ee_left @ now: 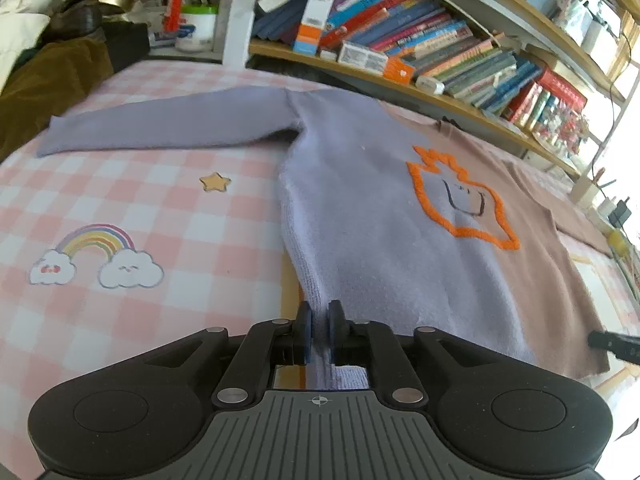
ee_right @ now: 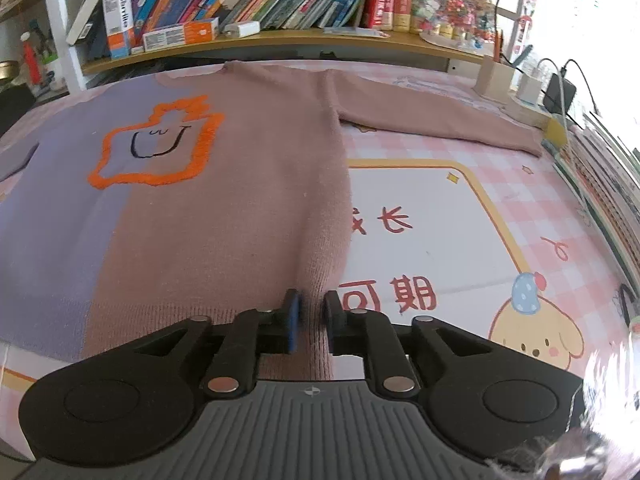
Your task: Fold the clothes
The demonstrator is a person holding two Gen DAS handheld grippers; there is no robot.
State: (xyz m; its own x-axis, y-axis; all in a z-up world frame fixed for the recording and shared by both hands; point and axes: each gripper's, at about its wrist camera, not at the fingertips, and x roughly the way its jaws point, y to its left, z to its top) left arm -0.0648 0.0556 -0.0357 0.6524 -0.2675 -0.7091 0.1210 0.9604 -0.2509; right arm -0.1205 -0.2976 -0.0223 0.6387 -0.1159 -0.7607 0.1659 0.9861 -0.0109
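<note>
A soft, floppy sweater [ee_left: 380, 220] is laid flat on the surface [ee_left: 140, 208]. Its bottom corners sit between both grippers' [ee_left: 319, 320] [ee_right: 310, 312] narrow fingers, perhaps gripped loosely.

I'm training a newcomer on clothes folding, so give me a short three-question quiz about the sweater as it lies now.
1. True or false: the lavender sleeve and the pink sleeve are already folded over the sweater body.
2. What colour outlines the motif? A green, B orange, C blue.
3. Fill in: the left claw and the right claw each have the sweater's bottom ____ between their fingers.
Key: 1 false; 2 B; 3 hem.
</note>
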